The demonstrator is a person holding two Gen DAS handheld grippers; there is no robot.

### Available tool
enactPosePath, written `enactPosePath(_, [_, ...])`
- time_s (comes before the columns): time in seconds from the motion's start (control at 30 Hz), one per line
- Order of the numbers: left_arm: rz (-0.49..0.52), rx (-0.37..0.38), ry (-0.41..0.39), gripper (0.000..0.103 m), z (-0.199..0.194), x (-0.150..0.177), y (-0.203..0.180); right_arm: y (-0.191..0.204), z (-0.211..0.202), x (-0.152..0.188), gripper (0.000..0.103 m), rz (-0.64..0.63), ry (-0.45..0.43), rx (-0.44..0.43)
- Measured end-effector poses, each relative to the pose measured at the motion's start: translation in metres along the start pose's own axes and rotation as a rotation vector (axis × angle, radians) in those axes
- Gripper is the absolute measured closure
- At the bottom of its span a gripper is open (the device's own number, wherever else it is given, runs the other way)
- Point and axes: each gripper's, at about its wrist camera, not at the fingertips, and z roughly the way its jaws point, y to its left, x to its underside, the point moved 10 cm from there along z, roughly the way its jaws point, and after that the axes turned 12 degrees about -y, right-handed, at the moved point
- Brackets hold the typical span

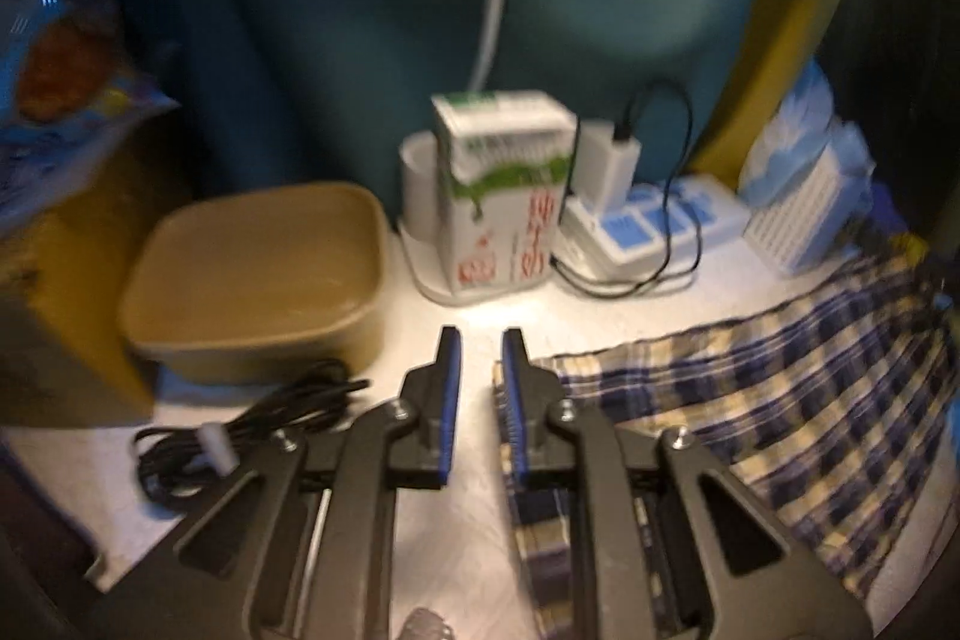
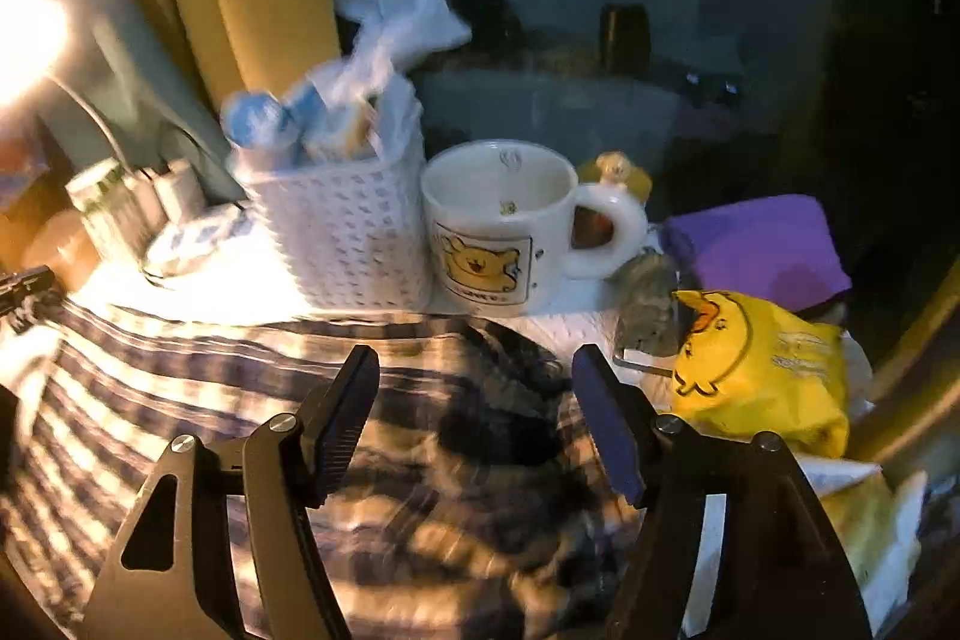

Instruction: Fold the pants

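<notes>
The pants [image 1: 750,400] are blue-and-cream plaid and lie spread flat on the white table [image 1: 468,316], with one edge running toward the far side where the clutter stands. In the left wrist view they cover the table's right part, and their near corner reaches under the right finger of the left tongs [image 1: 480,352].

The left tongs hang low over the table with a narrow gap between the fingers and nothing in it; bare table shows through the gap. Left of them lies a coiled black cable [image 1: 240,430], and beyond that a tan square tub [image 1: 258,274] stands toward the table's left edge. Along the far edge stand a white carton [image 1: 504,196] with green and red print, a white charger [image 1: 624,160] with a black lead, and a blue-and-white pack [image 1: 654,226].

The right tongs [image 2: 474,364] are spread wide, holding nothing, and hover over the pants [image 2: 240,376], which are bunched and blurred below them. At the far edge behind the cloth stand a white basket [image 2: 348,232] stuffed with blue-and-white packets and, touching it on the right, a white mug [image 2: 504,226] with a yellow bear on it. Toward the table's right edge lies a yellow bag [image 2: 762,370] with a duck print, and behind it a purple pouch [image 2: 756,244].
</notes>
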Motion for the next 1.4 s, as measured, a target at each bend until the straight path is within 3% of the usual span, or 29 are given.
enactPosePath(0.17, [-0.034, 0.103, -0.012, 0.086, -0.049, 0.011, -0.037, 0.075, -0.024, 0.028, 0.033, -0.041, 0.045, -0.186])
enactPosePath(0.3, [-0.046, 0.188, 0.095, 0.083, -0.066, 0.063, -0.078, 0.143, -0.034, 0.063, 0.033, -0.074, 0.108, -0.32])
enactPosePath(0.5, [-0.057, 0.199, 0.217, 0.074, -0.093, 0.135, -0.102, 0.218, -0.052, 0.107, 0.033, -0.153, 0.167, -0.423])
enactPosePath(0.67, [-0.052, 0.192, 0.247, 0.066, -0.118, 0.169, -0.107, 0.254, -0.071, 0.141, 0.033, -0.235, 0.217, -0.465])
enactPosePath(0.77, [-0.057, 0.182, 0.23, 0.065, -0.131, 0.176, -0.105, 0.253, -0.082, 0.163, 0.033, -0.288, 0.229, -0.448])
enactPosePath(1.17, [0.021, 0.137, 0.237, 0.065, -0.156, 0.191, -0.095, 0.219, -0.128, 0.182, 0.033, -0.311, 0.19, -0.423])
enactPosePath(1.3, [0.039, 0.128, 0.262, 0.065, -0.167, 0.188, -0.094, 0.212, -0.136, 0.186, 0.033, -0.318, 0.207, -0.457])
enactPosePath(1.4, [0.034, 0.145, 0.211, 0.065, -0.172, 0.173, -0.097, 0.192, -0.144, 0.183, 0.033, -0.285, 0.237, -0.487])
